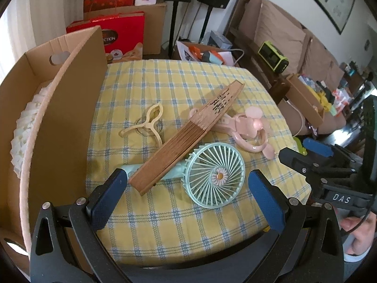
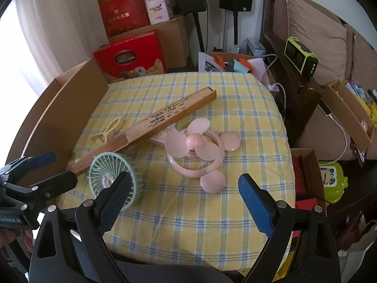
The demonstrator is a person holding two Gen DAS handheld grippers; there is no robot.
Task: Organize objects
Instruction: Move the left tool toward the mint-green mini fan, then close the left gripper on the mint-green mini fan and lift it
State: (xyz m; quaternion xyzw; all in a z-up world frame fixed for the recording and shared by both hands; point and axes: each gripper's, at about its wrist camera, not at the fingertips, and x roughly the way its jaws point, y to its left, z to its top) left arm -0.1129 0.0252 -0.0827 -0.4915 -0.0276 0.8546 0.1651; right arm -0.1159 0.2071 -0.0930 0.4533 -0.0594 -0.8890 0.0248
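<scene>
A folded wooden fan (image 1: pixel 186 136) (image 2: pixel 150 125) lies diagonally across a mint handheld fan (image 1: pixel 215 176) (image 2: pixel 113 176) and a pink mouse-ear fan (image 1: pixel 247 127) (image 2: pixel 198 146) on the yellow checked cloth. A cream plastic clip (image 1: pixel 146 123) (image 2: pixel 108 128) lies to their left. My left gripper (image 1: pixel 188 193) is open and empty, hovering just in front of the mint fan. My right gripper (image 2: pixel 186 195) is open and empty, in front of the pink fan. Each gripper also shows in the other's view, the right one (image 1: pixel 304 155) and the left one (image 2: pixel 42 167).
An open cardboard box (image 1: pixel 70 99) (image 2: pixel 68 108) stands at the table's left edge, with a white ruffled object (image 1: pixel 26 127) inside. Red gift boxes (image 2: pixel 132 59), speakers, a sofa and cluttered boxes surround the table.
</scene>
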